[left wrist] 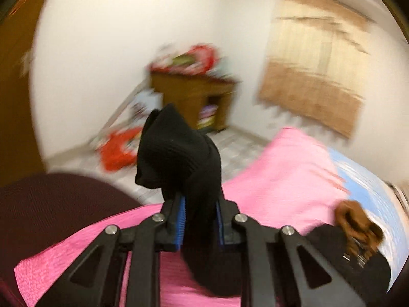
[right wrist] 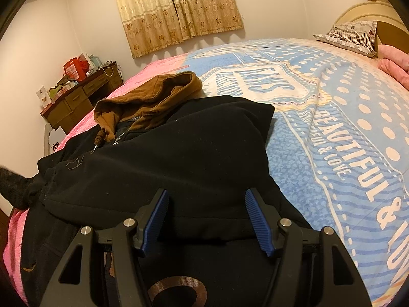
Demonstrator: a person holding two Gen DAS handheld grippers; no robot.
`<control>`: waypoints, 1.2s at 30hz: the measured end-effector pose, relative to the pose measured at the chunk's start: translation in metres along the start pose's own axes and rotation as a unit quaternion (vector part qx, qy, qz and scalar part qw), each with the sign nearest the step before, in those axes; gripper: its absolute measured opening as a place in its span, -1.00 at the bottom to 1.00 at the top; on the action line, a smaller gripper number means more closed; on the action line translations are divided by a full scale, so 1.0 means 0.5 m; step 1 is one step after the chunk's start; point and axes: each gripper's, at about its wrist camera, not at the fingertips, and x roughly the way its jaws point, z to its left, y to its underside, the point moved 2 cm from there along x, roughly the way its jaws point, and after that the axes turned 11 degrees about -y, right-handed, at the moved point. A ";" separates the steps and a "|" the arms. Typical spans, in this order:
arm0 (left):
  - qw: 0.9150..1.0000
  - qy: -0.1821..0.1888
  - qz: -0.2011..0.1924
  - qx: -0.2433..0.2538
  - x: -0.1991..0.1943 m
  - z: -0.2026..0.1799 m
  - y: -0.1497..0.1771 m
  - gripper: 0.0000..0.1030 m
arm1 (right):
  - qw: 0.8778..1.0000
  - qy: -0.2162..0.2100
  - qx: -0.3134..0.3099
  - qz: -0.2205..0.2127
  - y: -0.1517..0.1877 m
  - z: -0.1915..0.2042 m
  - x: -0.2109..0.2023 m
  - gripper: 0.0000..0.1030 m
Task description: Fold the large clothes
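Observation:
A black hooded jacket (right wrist: 179, 148) with a brown-lined hood (right wrist: 153, 92) lies on the bed. My left gripper (left wrist: 199, 215) is shut on a bunched black ribbed cuff (left wrist: 176, 153) of the jacket and holds it up above the pink sheet. The jacket's body (left wrist: 337, 250) and brown hood (left wrist: 358, 225) show at the lower right of the left wrist view. My right gripper (right wrist: 207, 220) is open and empty, hovering just over the jacket's folded front. The lifted cuff shows at the left edge of the right wrist view (right wrist: 12, 181).
The bed has a blue patterned blanket (right wrist: 332, 133) and a pink sheet (left wrist: 281, 174). A wooden desk (right wrist: 84, 99) with clutter stands by the wall. A pillow (right wrist: 350, 35) lies at the headboard. A dark red chair (left wrist: 51, 204) is at the left.

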 end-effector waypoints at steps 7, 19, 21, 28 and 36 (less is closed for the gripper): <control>0.970 0.152 -0.046 0.182 -0.225 -0.296 0.134 -0.62 | 1.000 -0.006 0.004 -0.003 0.000 -0.003 -0.003 0.24; 0.898 0.226 0.025 0.376 -0.342 -0.543 0.444 0.21 | 0.999 -0.029 0.019 -0.012 0.002 -0.014 -0.010 0.24; 0.887 0.271 0.022 0.374 -0.372 -0.519 0.429 0.57 | 0.999 -0.032 0.022 -0.013 0.002 -0.016 -0.011 0.24; 0.909 0.281 0.022 0.306 -0.380 -0.343 0.325 0.95 | 0.995 -0.072 0.060 -0.028 -0.003 -0.033 -0.031 0.24; 0.969 0.119 0.054 0.210 -0.211 -0.142 0.212 0.96 | 0.964 -0.252 0.088 0.001 0.014 0.072 -0.081 0.57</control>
